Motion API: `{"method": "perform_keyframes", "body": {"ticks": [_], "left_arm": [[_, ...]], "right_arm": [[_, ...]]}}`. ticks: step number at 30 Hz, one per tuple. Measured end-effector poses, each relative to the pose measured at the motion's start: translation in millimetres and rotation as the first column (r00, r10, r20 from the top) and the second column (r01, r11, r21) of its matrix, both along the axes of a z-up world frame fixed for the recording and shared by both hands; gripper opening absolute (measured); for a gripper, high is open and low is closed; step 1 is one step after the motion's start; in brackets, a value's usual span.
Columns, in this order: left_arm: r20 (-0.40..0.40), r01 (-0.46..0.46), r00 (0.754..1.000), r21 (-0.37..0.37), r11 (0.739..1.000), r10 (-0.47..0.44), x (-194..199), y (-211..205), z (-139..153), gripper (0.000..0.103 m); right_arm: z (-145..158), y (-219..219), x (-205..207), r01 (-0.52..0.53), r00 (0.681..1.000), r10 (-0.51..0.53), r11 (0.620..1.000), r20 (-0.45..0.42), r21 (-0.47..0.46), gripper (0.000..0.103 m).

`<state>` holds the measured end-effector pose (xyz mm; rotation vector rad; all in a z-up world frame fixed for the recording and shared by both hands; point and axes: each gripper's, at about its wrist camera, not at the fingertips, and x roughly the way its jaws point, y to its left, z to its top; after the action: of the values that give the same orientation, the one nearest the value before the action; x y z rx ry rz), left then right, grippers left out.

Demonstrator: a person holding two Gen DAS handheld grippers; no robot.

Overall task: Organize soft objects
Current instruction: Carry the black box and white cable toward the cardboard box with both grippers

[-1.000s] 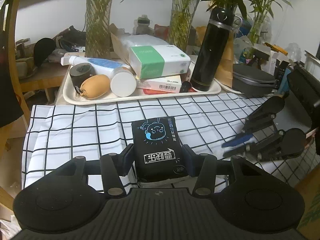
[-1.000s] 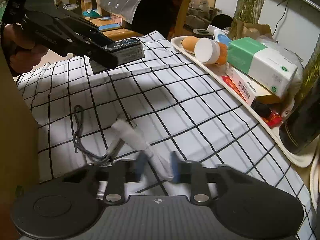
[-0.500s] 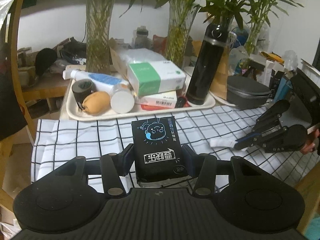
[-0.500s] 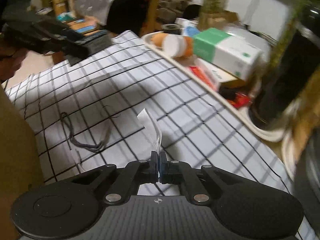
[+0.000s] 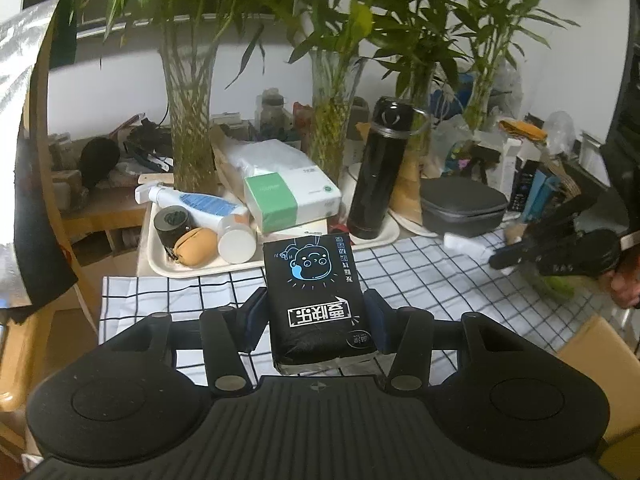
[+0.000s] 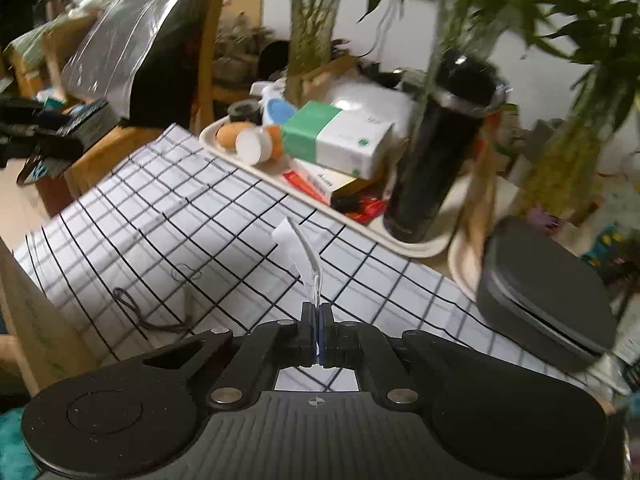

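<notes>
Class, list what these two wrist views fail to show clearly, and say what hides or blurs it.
- Black pack, left view: underside hidden by the left gripper.
- White tube, right view: tail hidden inside the shut right gripper.
- Flask, right view: motion blur.
- Tray, left view: contents overlap.

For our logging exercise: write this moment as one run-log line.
left tongs: shut on black pack | right tongs: shut on white tube | both held above checked cloth | tray: behind
</notes>
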<state>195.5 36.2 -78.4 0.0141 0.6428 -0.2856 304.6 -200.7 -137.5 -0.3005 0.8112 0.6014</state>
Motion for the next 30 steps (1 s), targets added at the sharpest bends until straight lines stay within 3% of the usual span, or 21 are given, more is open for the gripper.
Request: {"method": "perform_keyframes", "body": {"ticks": [17,30], "left_arm": [[0.025,0.068,0.997,0.056,0.996,-0.069,-82.2,-39.7,58.9,0.049],[-0.040,0.183,0.983,0.061,0.981,-0.180,-128.3,-76.0,55.0,0.049]], "right_arm": [[74.3,-19.3,-103.2,0.150,0.989,-0.148,0.977,-0.026,0.151,0.004],[92.9,-34.0,-170.5,0.210,0.978,-0.203,0.954,-0.053,0.216,0.004]]}}
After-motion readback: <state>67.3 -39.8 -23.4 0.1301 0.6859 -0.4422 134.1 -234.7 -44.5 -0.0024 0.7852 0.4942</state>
